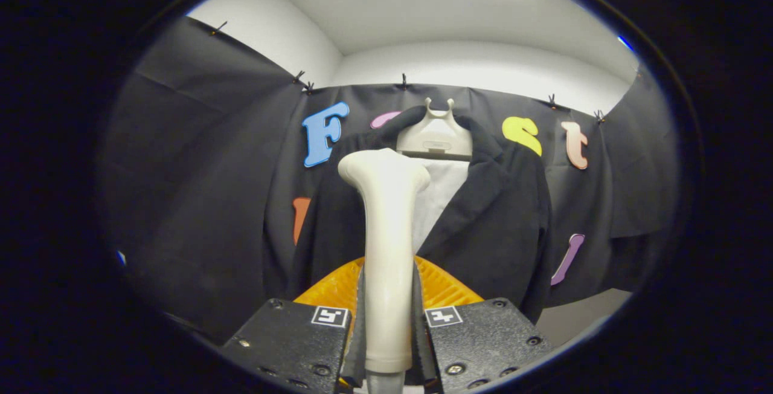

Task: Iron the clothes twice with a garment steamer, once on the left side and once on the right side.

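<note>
The gripper (388, 321) clamps both fingers tight against the cream handle of a garment steamer (386, 249), which stands upright. Just beyond hangs a black jacket (495, 225) on a pale hanger (436, 137), against the black booth wall, its left side partly hidden behind the steamer. An orange ribbed object (444, 288) is mostly hidden. No writing is readable.

steamer (386, 243): 1 | jacket (495, 225): 1 | hanger (436, 135): 1 | gripper (386, 333): 1 | shirt (439, 197): perhaps 1
</note>
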Motion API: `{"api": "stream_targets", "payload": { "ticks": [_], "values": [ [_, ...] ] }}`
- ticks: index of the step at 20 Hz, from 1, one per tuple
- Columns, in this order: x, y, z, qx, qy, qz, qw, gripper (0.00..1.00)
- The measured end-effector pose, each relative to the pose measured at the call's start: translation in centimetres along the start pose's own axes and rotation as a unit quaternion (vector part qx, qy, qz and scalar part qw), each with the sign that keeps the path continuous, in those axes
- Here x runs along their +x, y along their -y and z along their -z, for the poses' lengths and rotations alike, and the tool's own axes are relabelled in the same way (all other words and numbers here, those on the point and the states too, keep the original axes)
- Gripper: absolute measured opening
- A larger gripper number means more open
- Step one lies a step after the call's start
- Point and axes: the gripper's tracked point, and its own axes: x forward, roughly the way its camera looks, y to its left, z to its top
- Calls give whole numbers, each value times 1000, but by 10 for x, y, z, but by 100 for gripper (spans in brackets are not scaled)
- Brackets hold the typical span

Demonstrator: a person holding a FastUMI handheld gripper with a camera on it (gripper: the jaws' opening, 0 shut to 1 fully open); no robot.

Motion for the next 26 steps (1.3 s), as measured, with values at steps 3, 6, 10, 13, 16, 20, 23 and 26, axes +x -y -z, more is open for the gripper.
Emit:
{"api": "stream_targets", "payload": {
  "ticks": [3, 6, 10, 13, 16, 20, 23, 26],
  "values": [
    [-11, 3, 15, -4, -15, 6, 1000, 33],
    [-22, 3, 32, -4, -34, 8, 999, 33],
    [-33, 3, 54, -7, -56, 12, 998, 33],
    [-38, 4, 75, -9, -76, 16, 997, 33],
    [-45, 8, 92, -3, -90, 32, 995, 33],
    [-54, 8, 113, 3, -109, 39, 993, 33],
    [-65, 6, 130, 2, -119, 44, 992, 33],
    [-73, 5, 152, 5, -136, 53, 989, 33]
  ]
}}
